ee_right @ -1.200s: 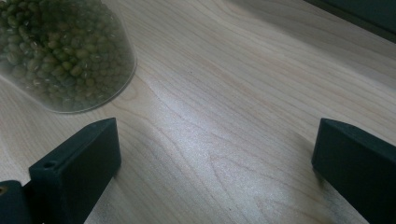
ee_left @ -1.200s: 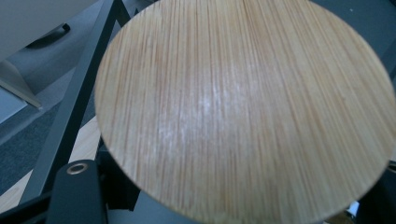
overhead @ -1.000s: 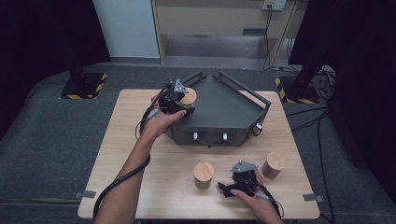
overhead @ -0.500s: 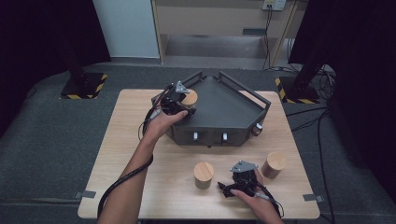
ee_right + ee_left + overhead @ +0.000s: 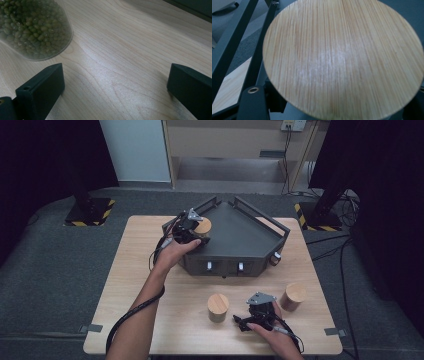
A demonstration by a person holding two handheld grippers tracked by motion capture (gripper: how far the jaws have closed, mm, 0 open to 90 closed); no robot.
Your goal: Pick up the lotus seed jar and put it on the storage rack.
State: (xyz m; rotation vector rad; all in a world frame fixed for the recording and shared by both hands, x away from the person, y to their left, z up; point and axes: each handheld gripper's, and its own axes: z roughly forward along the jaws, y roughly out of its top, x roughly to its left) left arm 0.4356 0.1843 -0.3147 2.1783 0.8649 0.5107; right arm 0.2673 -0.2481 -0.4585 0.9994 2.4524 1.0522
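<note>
A: Jar position, please.

B: It sits at the left rear corner of the dark tray, just inside the rail. The left gripper is on it. In the left gripper view the jar's round wooden lid fills most of the frame, with the tray's rails to the left of it.

A: Left jaws?

B: Pinching the jar. The pads themselves are hidden under the lid, but the jaws are drawn in as far as they go on it. I cannot tell whether the jar's base touches the tray floor.

A: Right side?

B: The right gripper rests low on the surface near the front edge, jaws spread with bare wood between them. In the right gripper view a clear jar of green beans stands just beyond the left jaw, apart from it.

A: Other jars?

B: Two with wooden lids stand on the surface: one just left of the right gripper, one just right of it. Both upright, both outside the tray.
</note>
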